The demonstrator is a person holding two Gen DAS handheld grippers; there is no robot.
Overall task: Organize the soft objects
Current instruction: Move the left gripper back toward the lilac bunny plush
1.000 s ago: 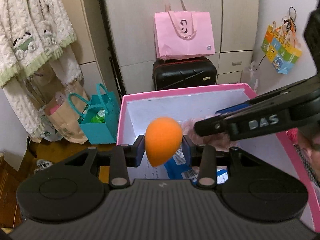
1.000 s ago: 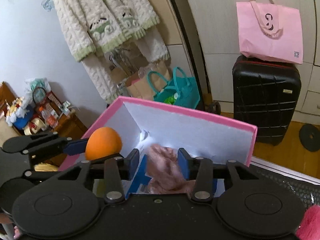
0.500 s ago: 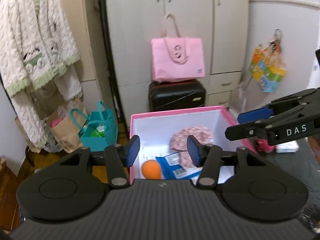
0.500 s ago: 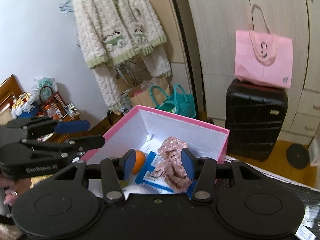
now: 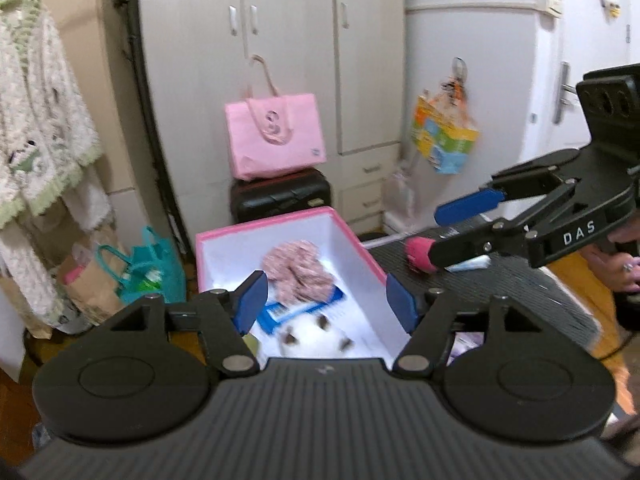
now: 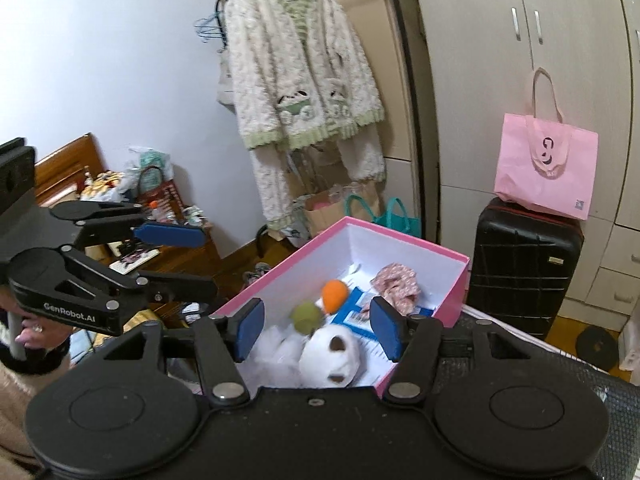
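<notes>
A pink box [image 5: 352, 236] with white inside walls [image 6: 404, 246] holds an orange sponge [image 6: 334, 295], a green ball [image 6: 306, 317], a white plush toy [image 6: 330, 354], a pink patterned cloth [image 5: 298, 266] and a blue packet [image 5: 300, 308]. My left gripper [image 5: 322, 304] is open and empty above the box's near end. My right gripper [image 6: 316, 330] is open and empty above the plush. In the left wrist view the right gripper [image 5: 452, 232] is over a pink fluffy object [image 5: 416, 254] on the dark mat.
A black suitcase [image 6: 524, 272] with a pink tote bag [image 6: 546, 172] on it stands behind the box by the wardrobe. A fleecy cardigan [image 6: 304, 80] hangs at the left above paper and teal bags [image 5: 154, 268]. A dark mat [image 5: 500, 296] lies right of the box.
The left gripper let go of the orange sponge, which now lies in the box. Both grippers opened wider and pulled back and up from the box.
</notes>
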